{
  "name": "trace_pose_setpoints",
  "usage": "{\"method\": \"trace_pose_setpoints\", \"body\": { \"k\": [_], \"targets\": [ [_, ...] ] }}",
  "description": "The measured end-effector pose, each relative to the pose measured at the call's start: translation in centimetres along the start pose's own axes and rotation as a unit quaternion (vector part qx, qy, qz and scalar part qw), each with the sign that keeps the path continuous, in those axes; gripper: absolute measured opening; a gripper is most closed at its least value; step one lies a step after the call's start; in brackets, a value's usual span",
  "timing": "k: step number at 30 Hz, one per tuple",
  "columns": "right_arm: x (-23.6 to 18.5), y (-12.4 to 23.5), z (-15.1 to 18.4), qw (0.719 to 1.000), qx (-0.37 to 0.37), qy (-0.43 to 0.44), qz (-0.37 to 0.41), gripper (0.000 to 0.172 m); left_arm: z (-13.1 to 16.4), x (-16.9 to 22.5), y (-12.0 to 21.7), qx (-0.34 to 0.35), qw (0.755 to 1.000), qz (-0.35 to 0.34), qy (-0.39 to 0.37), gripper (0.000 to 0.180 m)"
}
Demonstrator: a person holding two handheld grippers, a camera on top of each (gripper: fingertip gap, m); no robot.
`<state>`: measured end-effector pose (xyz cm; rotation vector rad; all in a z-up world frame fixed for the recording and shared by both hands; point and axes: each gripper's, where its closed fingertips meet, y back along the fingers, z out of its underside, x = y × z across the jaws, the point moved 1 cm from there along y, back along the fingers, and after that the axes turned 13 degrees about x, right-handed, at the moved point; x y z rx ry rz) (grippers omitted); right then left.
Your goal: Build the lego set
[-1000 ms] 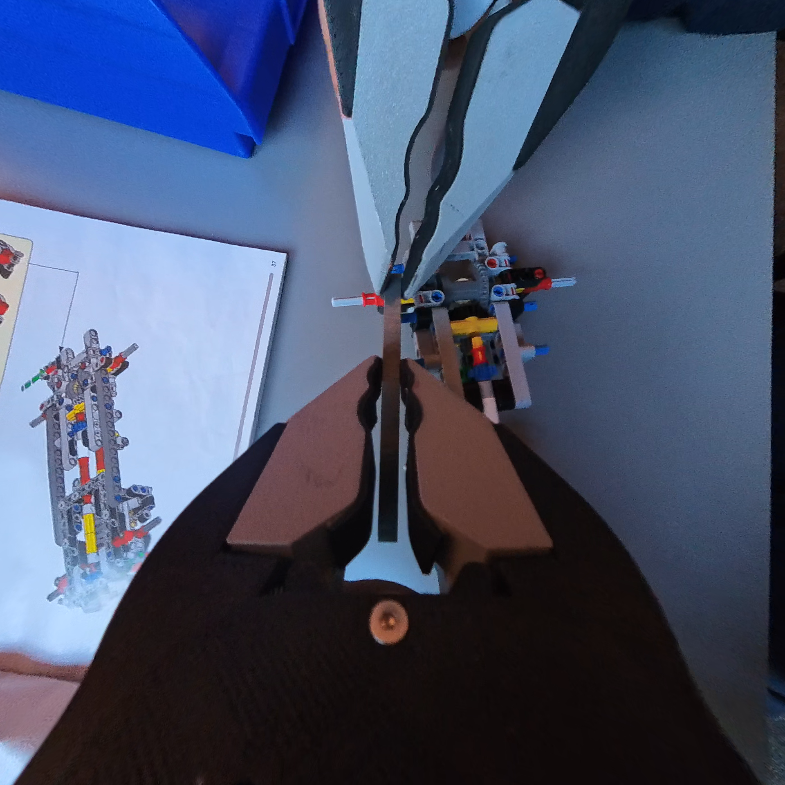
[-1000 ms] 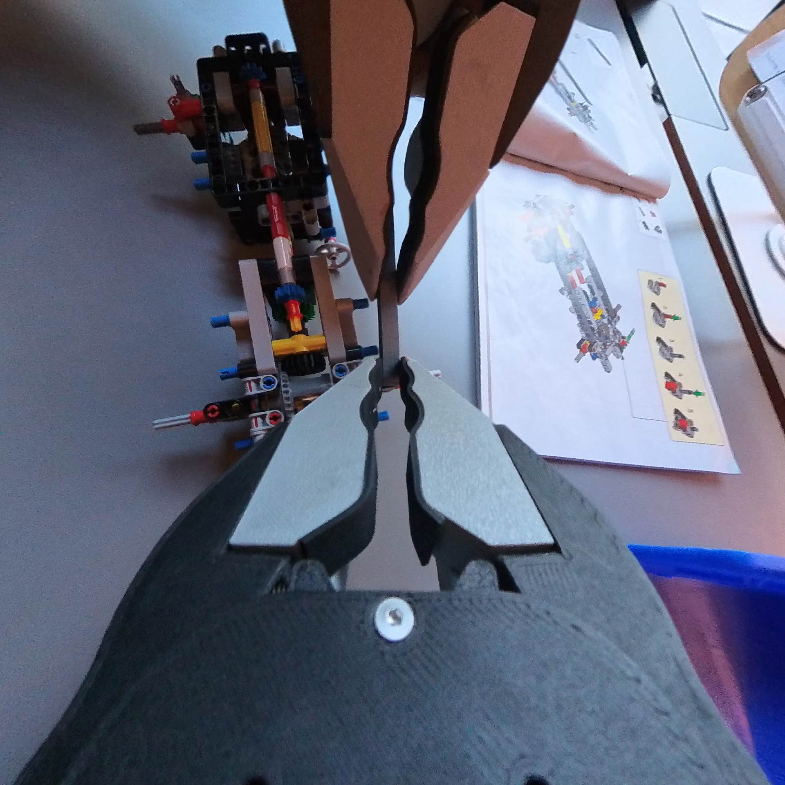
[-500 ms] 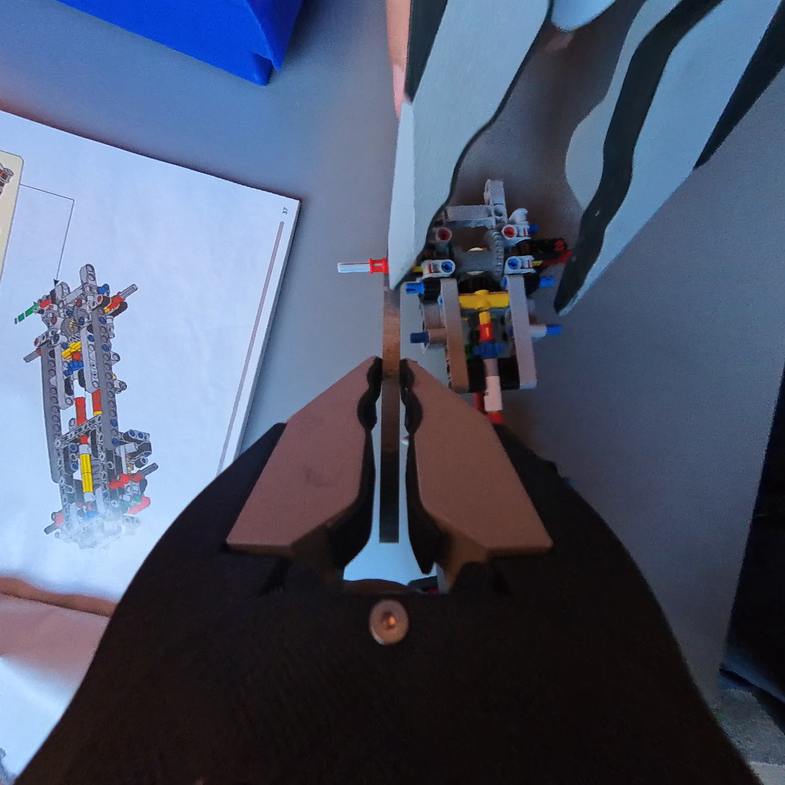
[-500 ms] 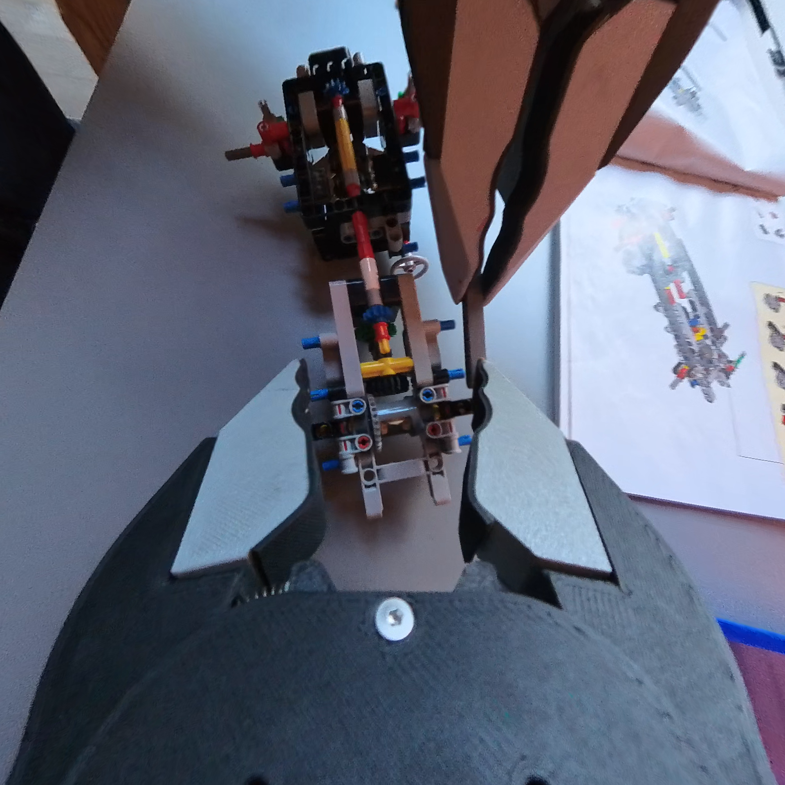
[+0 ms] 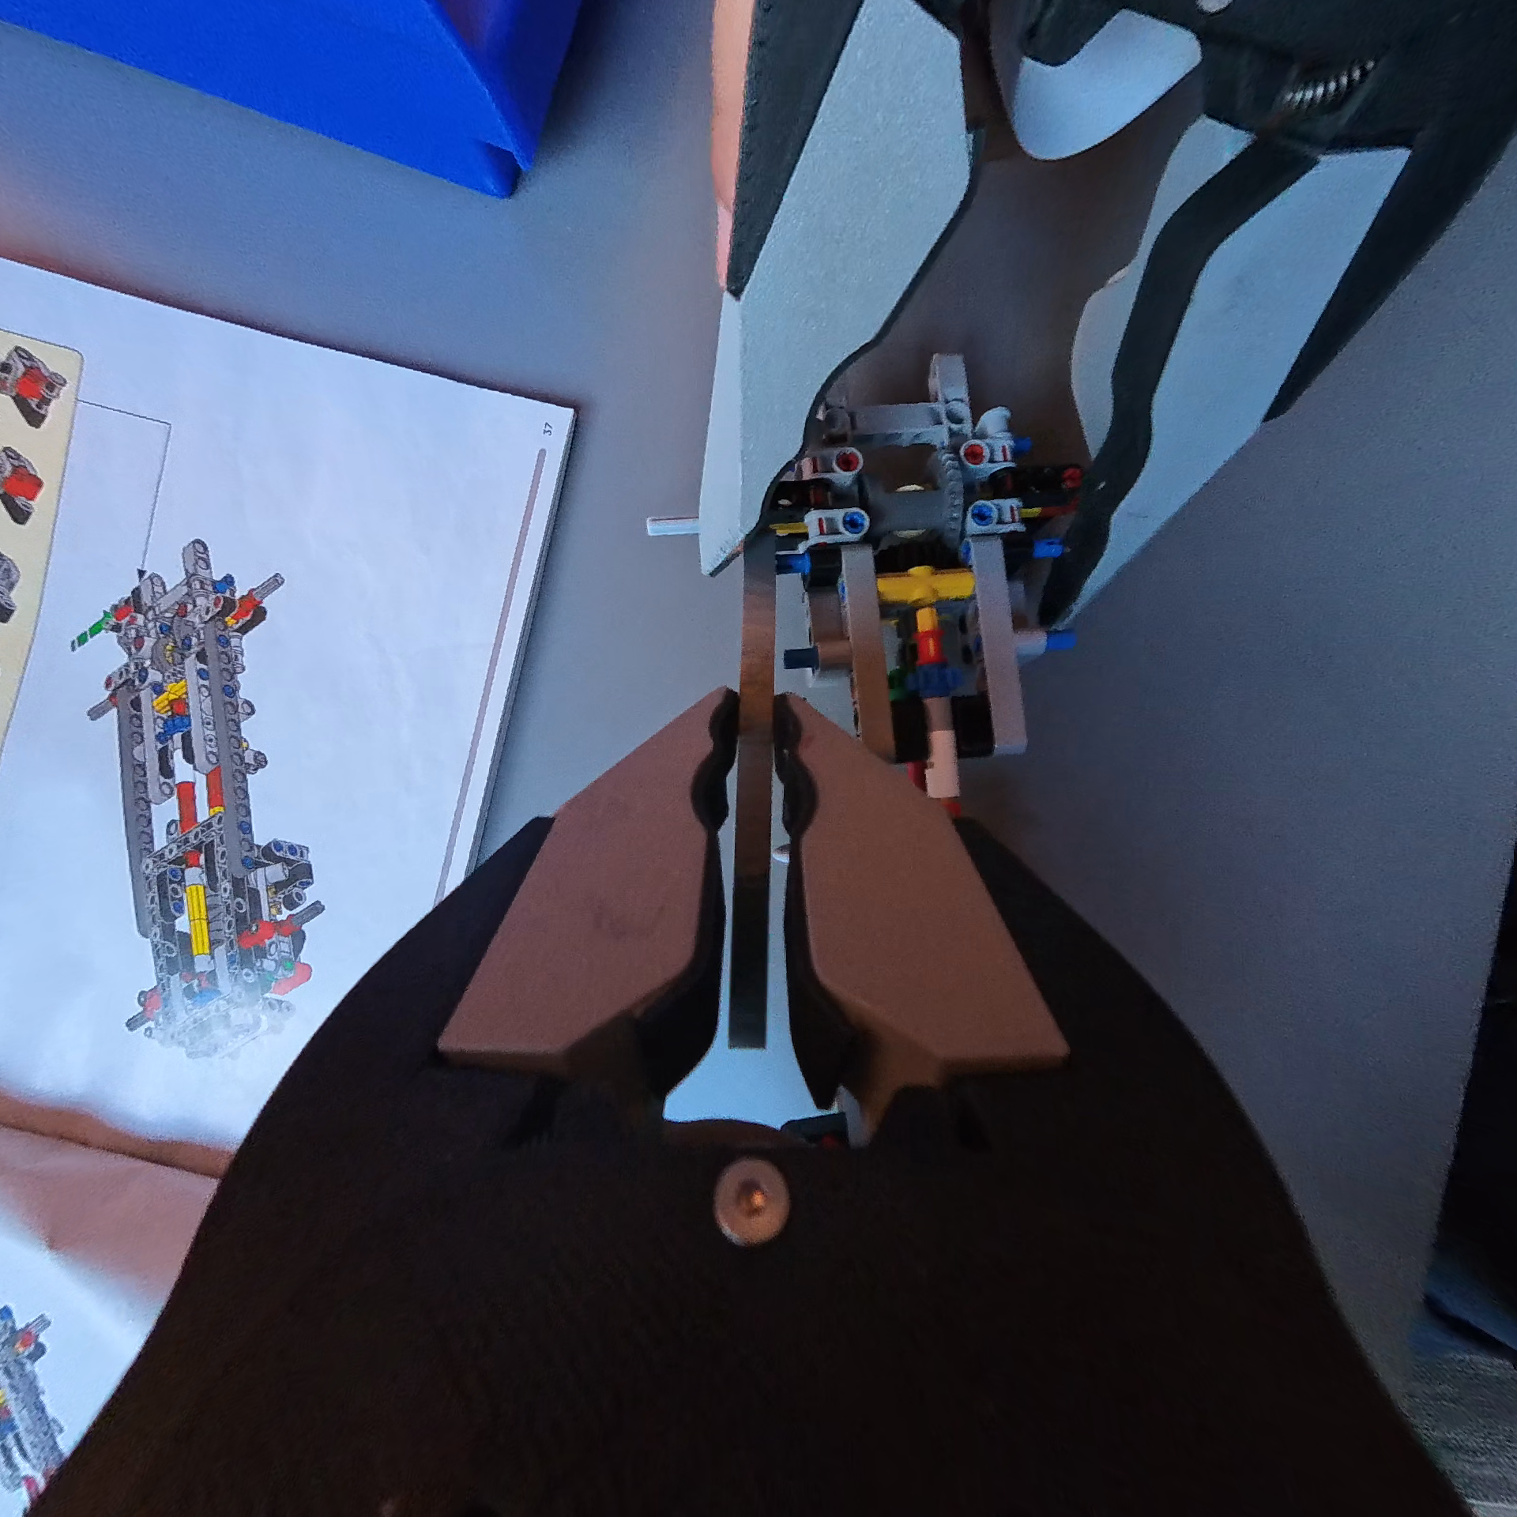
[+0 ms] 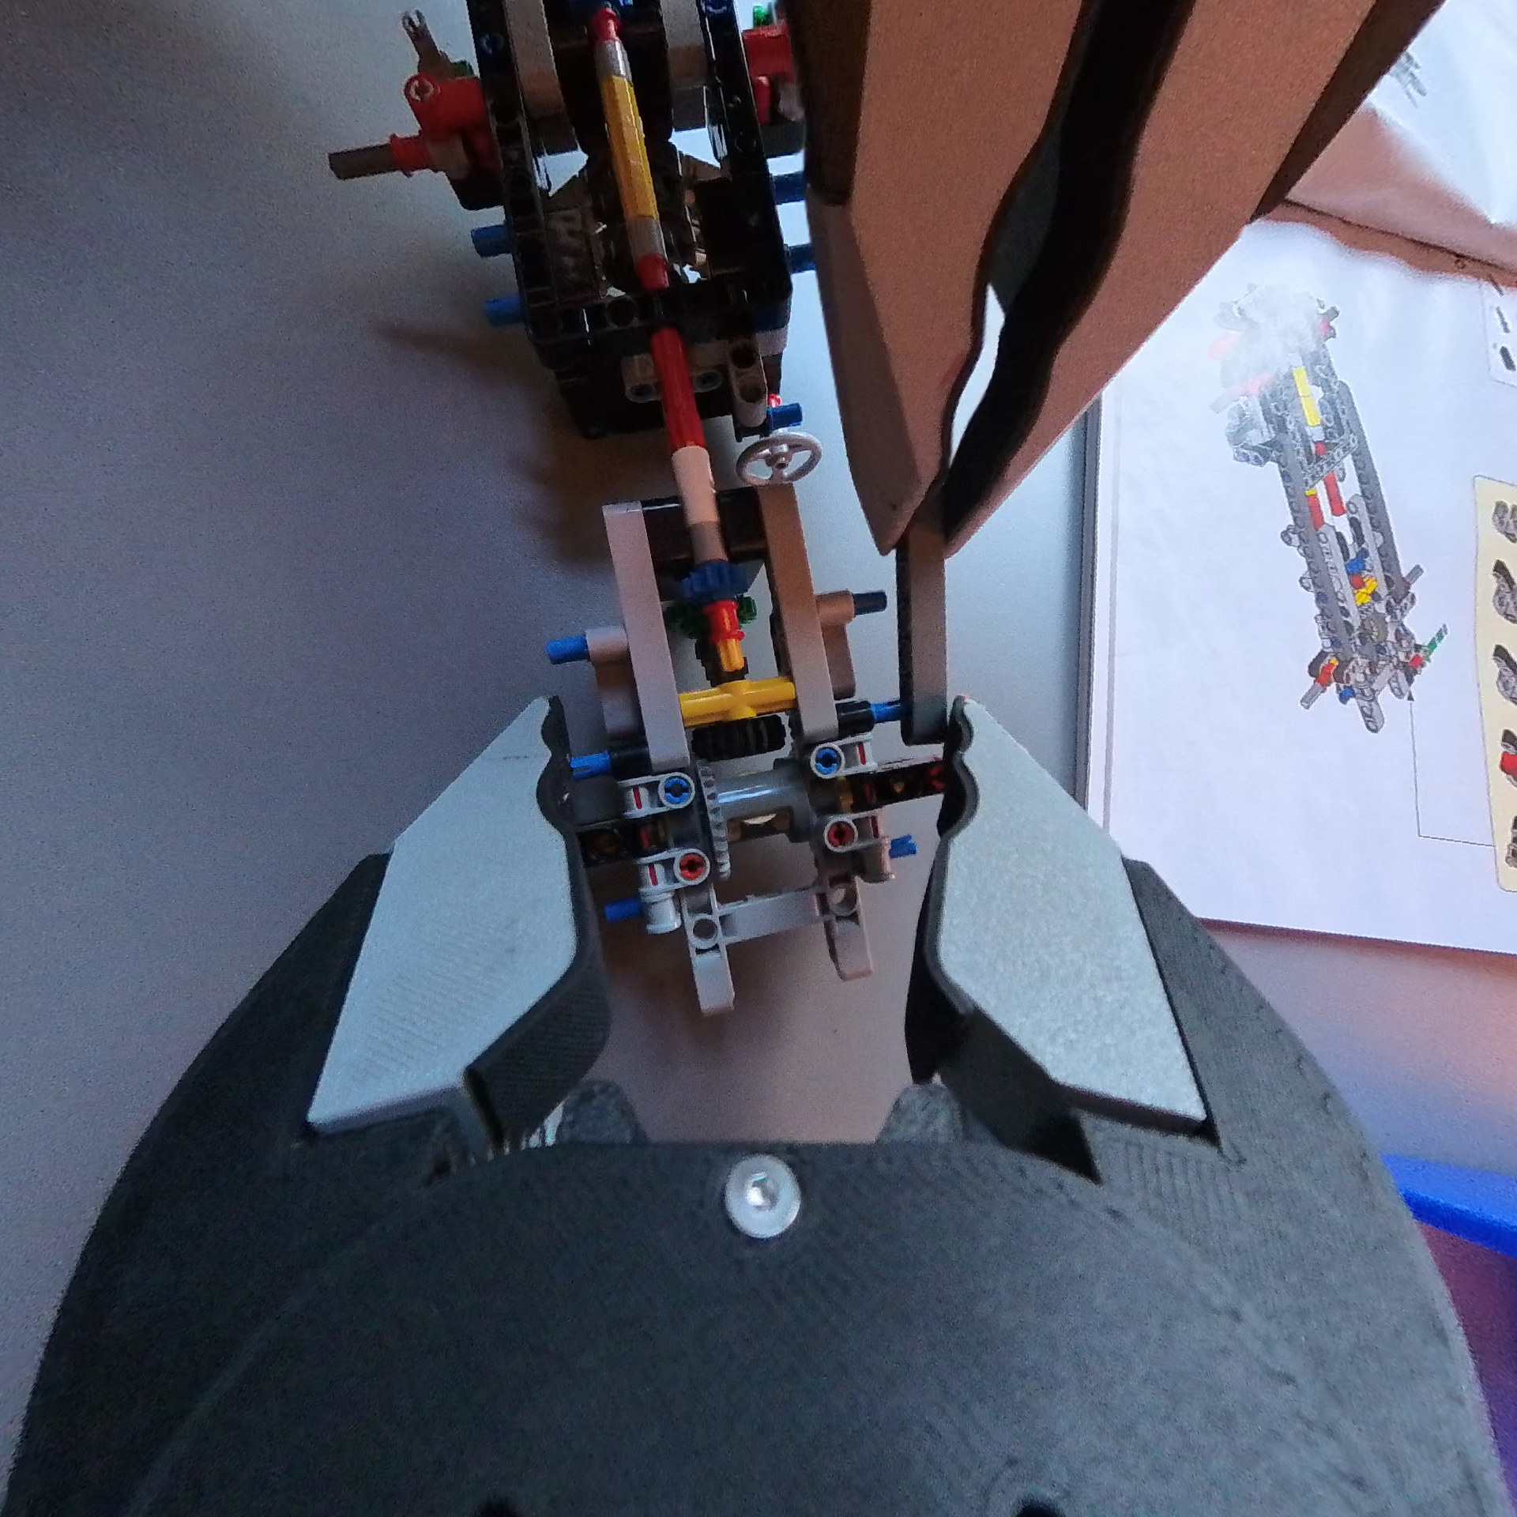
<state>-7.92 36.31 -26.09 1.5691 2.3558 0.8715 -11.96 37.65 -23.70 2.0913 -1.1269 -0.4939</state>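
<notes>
Starting at the left edge of the table [image 5: 1231, 821]: an open booklet [image 5: 328, 575] lies flat, its page showing a drawing of a long vehicle frame. Past it, at the far left corner, sits a blue bin [image 5: 328, 66]. Only its outer wall shows from the left wrist view, and the right wrist view catches just a rim and a dim inside, so I can't tell what's in it.

Now the middle, and here's the left claw [image 5: 757, 706]: clenched on a long grey strip [image 5: 755, 640], with both brown fingers [image 5: 624, 886] pressed flat on its sides. The strip runs straight out ahead along the fingers, its long axis in line with the claw.

Just to the right of the strip, almost alongside it, stands the brick model [image 5: 911, 575]. It's a gear-and-rod frame resting on the table, and its two long grey side bars run parallel to the strip. The strip hangs just beside the model's nearer flank, close by a short blue peg sticking out there.

Coming in from the opposite end is the right claw [image 6: 755, 739], released and spread wide, with the end of the model standing between its grey fingers [image 6: 1059, 944]. The strip's free end sits right at one grey fingertip, though whether they touch I can't tell. Of the two claws, the right is nearer the model; the left alone carries the strip.
</notes>
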Motion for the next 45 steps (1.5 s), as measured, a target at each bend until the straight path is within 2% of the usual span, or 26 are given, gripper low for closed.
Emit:
{"method": "trace_pose_setpoints", "body": {
  "k": [5, 10, 13, 17, 27, 45],
  "targets": [
    [0.1, 0.7, -0.3, 1.000, -0.002, -0.008, 0.001, 0.085, 0.1, 0.0, -0.1, -0.003, 1.000, -0.006, -0.003, 0.006],
    [0.1, 1.7, -1.8, 0.999, 0.033, -0.032, -0.003, 0.084, -0.1, 0.4, 0.0, 0.001, 1.000, -0.001, -0.005, 0.006],
    [-0.3, 1.2, -1.5, 1.000, 0.014, -0.014, -0.005, 0.088, -0.3, 0.6, -0.1, 0.004, 1.000, 0.004, -0.003, 0.006],
    [-0.1, 0.3, -0.2, 0.999, -0.032, 0.016, 0.019, 0.084, -0.2, 0.7, -0.2, 0.004, 1.000, 0.002, -0.006, 0.006],
    [-0.4, 0.1, 0.2, 0.993, -0.106, 0.031, 0.046, 0.079, -0.2, 1.0, -0.4, 0.005, 1.000, 0.002, -0.013, 0.006],
    [0.1, 0.3, 0.1, 0.997, -0.066, 0.013, 0.036, 0.079, -0.7, 0.8, -0.2, 0.040, 0.999, -0.005, -0.010, 0.006]
  ]
}}
